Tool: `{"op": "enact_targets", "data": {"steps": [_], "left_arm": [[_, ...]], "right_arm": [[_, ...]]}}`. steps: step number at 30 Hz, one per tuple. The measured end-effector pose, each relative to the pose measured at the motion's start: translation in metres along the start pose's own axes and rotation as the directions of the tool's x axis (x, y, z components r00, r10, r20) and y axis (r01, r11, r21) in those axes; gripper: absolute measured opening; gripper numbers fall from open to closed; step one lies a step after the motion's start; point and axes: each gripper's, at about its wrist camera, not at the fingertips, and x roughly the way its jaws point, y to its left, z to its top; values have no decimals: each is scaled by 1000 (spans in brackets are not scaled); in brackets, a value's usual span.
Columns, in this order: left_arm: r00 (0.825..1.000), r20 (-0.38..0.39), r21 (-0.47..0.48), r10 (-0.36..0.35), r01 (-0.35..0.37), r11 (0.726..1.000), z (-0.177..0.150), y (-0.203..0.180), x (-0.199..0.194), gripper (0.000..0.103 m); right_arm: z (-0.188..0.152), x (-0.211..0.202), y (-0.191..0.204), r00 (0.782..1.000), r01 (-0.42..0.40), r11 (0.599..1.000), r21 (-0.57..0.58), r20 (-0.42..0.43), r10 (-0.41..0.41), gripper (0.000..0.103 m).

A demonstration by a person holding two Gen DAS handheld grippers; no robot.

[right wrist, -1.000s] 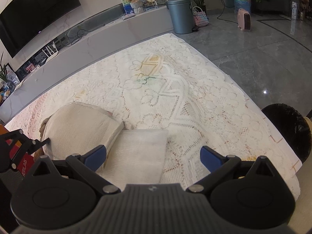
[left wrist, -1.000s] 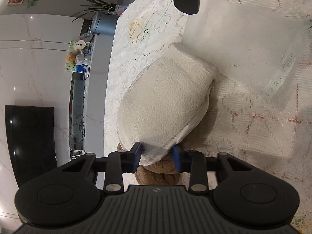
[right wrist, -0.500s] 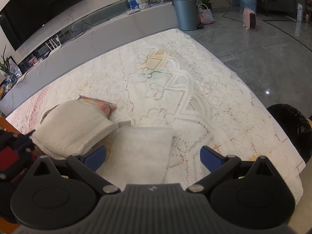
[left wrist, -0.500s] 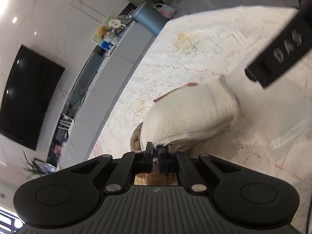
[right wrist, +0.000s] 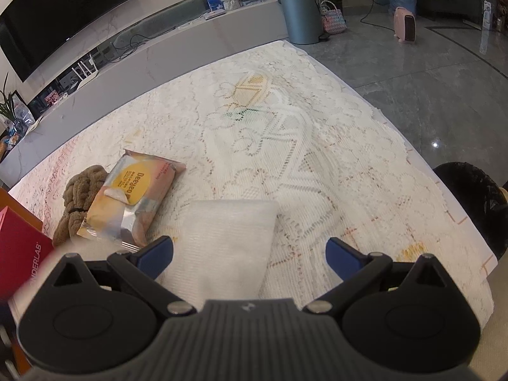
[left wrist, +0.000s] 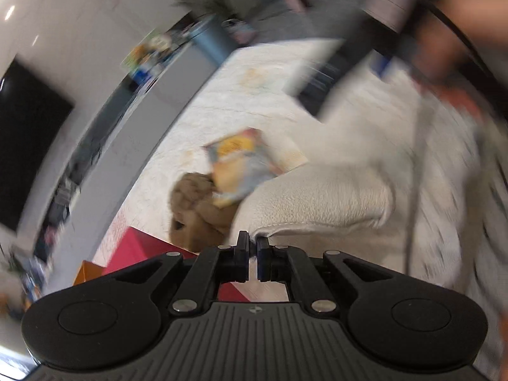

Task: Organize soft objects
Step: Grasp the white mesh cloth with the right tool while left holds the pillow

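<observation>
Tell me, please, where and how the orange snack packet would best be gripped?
Probably by the far short edge of the packet, coming from above. That end lies flat and clear on the tablecloth, while the near end leans on the brown plush and crowds the folded white cloth.

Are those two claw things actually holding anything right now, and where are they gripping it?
The left gripper pinches the cream pillow by its seamed edge. The right gripper is open, holding nothing.

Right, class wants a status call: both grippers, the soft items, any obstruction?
Left gripper shut on cream pillow edge. Right gripper open, above white folded cloth. Wipes packet lies on brown plush. Red box alongside.
</observation>
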Motion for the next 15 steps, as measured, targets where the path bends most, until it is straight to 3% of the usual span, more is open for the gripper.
{"op": "enact_targets", "data": {"steps": [2, 4, 6, 9, 12, 15], "left_arm": [[1000, 3, 63, -5, 5, 998, -12, -21, 3, 5], [1000, -2, 106, 1, -1, 994, -18, -36, 12, 15], [998, 30, 168, 49, -53, 984, -25, -49, 20, 18], [982, 138, 256, 126, -158, 954, -33, -65, 28, 32], [973, 194, 255, 123, -171, 952, -31, -65, 32, 44], [972, 198, 250, 125, -173, 953, -25, -64, 40, 46]], "right_arm": [[-1, -1, 0, 1000, -3, 1000, 1, -3, 3, 100], [-1, 0, 0, 1000, -1, 1000, -1, -3, 1, 100], [-2, 0, -1, 1000, 2, 1000, -2, -6, -2, 100], [-3, 1, -2, 1000, 5, 1000, 0, -13, -5, 100], [-3, 2, -4, 1000, 15, 1000, 2, -20, -15, 100], [-3, 3, -3, 1000, 17, 1000, -3, -22, -17, 100]]}}
